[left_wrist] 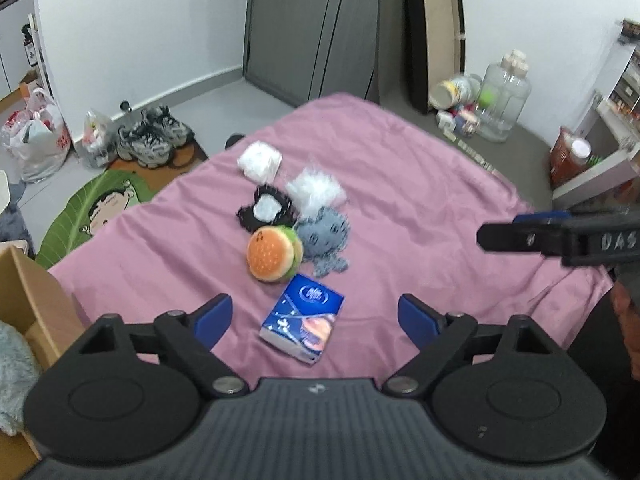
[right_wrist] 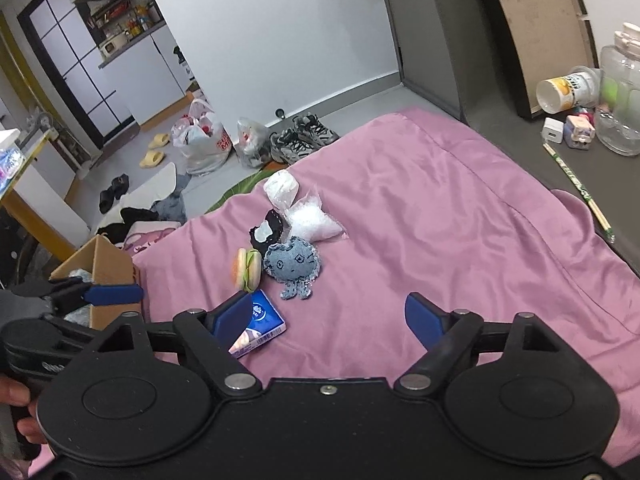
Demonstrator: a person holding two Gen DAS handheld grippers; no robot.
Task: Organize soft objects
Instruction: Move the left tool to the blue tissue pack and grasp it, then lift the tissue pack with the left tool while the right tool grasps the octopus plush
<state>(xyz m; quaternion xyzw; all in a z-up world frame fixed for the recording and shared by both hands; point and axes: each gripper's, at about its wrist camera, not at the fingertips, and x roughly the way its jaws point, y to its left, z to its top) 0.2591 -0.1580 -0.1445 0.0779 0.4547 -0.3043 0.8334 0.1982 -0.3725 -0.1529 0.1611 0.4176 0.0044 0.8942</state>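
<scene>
On the pink bedspread [left_wrist: 400, 184] lie a plush burger [left_wrist: 274, 254], a blue-grey denim octopus [left_wrist: 326, 240], a black-and-white soft piece [left_wrist: 266, 210], a clear bag of white filling [left_wrist: 318, 192], a white bundle [left_wrist: 260, 162] and a blue tissue pack [left_wrist: 304, 322]. My left gripper [left_wrist: 316, 322] is open and empty, hovering just before the tissue pack. My right gripper [right_wrist: 328, 318] is open and empty; its left finger overlaps the tissue pack [right_wrist: 260, 330] in view. The burger [right_wrist: 248, 270] and octopus [right_wrist: 292, 266] lie ahead of it.
A cardboard box [right_wrist: 106, 270] with grey fluffy stuff inside stands at the bed's left edge, also in the left wrist view [left_wrist: 28, 300]. Shoes [left_wrist: 154, 138] and plastic bags [left_wrist: 36, 136] are on the floor. Jars and bottles [right_wrist: 618, 108] stand at the right.
</scene>
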